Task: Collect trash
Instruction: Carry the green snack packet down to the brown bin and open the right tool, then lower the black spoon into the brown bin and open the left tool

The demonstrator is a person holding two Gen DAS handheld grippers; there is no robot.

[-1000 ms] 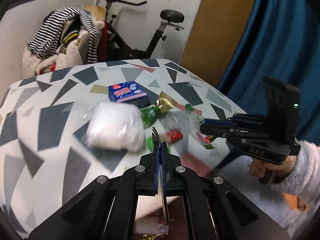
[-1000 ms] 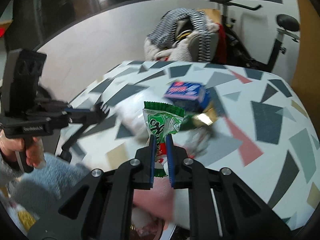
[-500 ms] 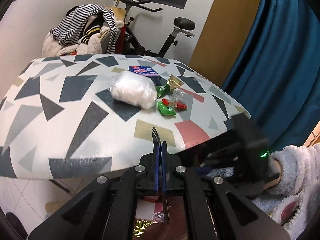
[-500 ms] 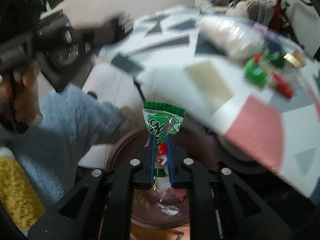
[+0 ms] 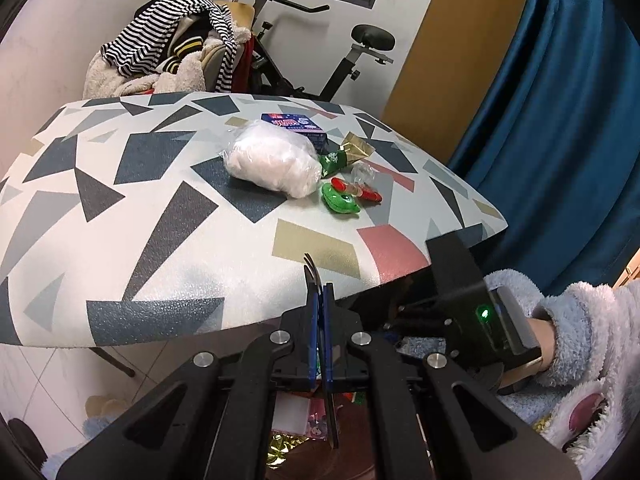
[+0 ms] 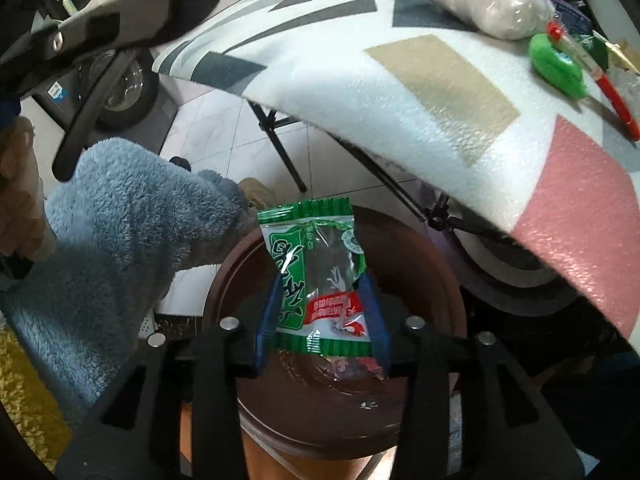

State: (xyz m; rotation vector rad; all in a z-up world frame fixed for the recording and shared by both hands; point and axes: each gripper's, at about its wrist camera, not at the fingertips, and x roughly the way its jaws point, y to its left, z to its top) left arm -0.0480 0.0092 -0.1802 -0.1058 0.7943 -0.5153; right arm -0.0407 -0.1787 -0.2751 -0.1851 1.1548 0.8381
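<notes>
The mouth of the brown bin (image 6: 432, 280) stood open below the right gripper (image 6: 320, 312), with the green wrapper (image 6: 316, 276) between the spread jaws. The surface (image 6: 440, 92) overhung the bin on the right, its folding legs (image 6: 280, 148) behind. A blue fleece sleeve (image 6: 120, 232) crowded the left side.

The left tongs (image 5: 319, 280) are pressed together, blue pads (image 5: 313, 320) touching with no gap, pointing forward and level. The right tongs (image 6: 320, 312) stand parted, their blue pads (image 6: 267, 320) spread apart and aimed downward. A fluffy-sleeved right hand (image 5: 538, 354) grips the right tongs' handle, low and to the side.
</notes>
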